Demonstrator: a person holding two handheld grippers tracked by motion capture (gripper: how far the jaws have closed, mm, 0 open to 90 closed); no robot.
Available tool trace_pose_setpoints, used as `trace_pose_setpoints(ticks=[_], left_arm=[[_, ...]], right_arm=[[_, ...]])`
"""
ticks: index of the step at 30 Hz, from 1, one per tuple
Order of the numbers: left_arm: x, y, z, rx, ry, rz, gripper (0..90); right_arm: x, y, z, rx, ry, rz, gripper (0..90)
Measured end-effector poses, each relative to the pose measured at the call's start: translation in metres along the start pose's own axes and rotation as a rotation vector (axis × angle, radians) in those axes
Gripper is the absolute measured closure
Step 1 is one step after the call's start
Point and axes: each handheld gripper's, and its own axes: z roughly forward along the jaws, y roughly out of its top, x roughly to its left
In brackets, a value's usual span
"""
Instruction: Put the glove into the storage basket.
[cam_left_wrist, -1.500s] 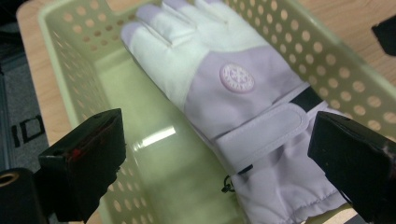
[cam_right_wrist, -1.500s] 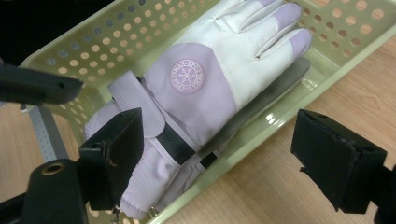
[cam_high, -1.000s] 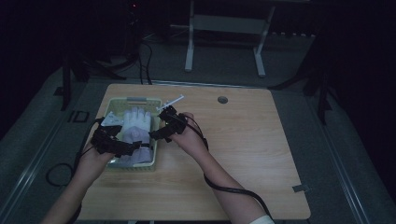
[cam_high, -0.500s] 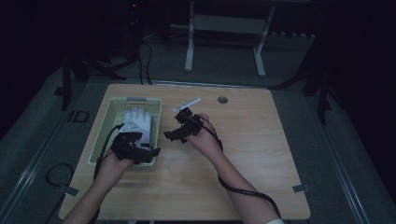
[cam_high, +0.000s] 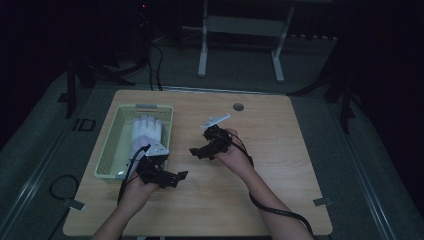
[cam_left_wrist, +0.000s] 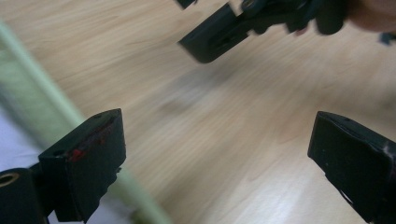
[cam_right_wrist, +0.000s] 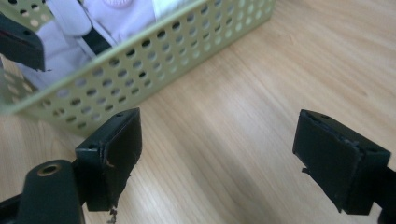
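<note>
A pale green perforated basket (cam_high: 111, 150) sits at the table's left and holds a folded white and lilac garment (cam_high: 145, 134). My left gripper (cam_high: 176, 177) hovers just right of the basket's near corner, open with nothing between its jaws. My right gripper (cam_high: 196, 151) hangs over the middle of the table, also open with nothing held, pointing toward the basket. In the right gripper view the basket wall (cam_right_wrist: 154, 65) and the garment (cam_right_wrist: 121, 14) lie ahead of the open gripper (cam_right_wrist: 217, 158). The left gripper view has its open gripper (cam_left_wrist: 219, 163) over bare wood, the basket rim (cam_left_wrist: 42, 88) at left, and the right gripper's jaw above.
The wooden table (cam_high: 280, 170) has a small round grommet (cam_high: 238, 107) near its far edge. Cables trail from both grippers off the near edge. Dark floor, a stand's legs (cam_high: 240, 45) and more cables lie beyond the table.
Both grippers have left the basket and moved right and toward me over bare wood. The garment stays in the basket.
</note>
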Motion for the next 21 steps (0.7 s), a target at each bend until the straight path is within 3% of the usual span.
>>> trace_pose_setpoints(ticks=[10,16,21], left_arm=[[-0.023,-0.007,0.023,0.033,-0.037,0.028,4.1],[-0.031,-0.014,0.038,0.028,-0.071,0.026,4.1],[-0.035,-0.021,0.054,0.063,-0.079,0.020,4.1]], right_arm=[[-0.009,-0.031,-0.008,-0.016,0.018,0.009,15.3],[-0.015,-0.049,-0.010,-0.018,0.015,0.014,15.2],[-0.018,-0.064,-0.014,-0.025,0.015,0.025,14.5]])
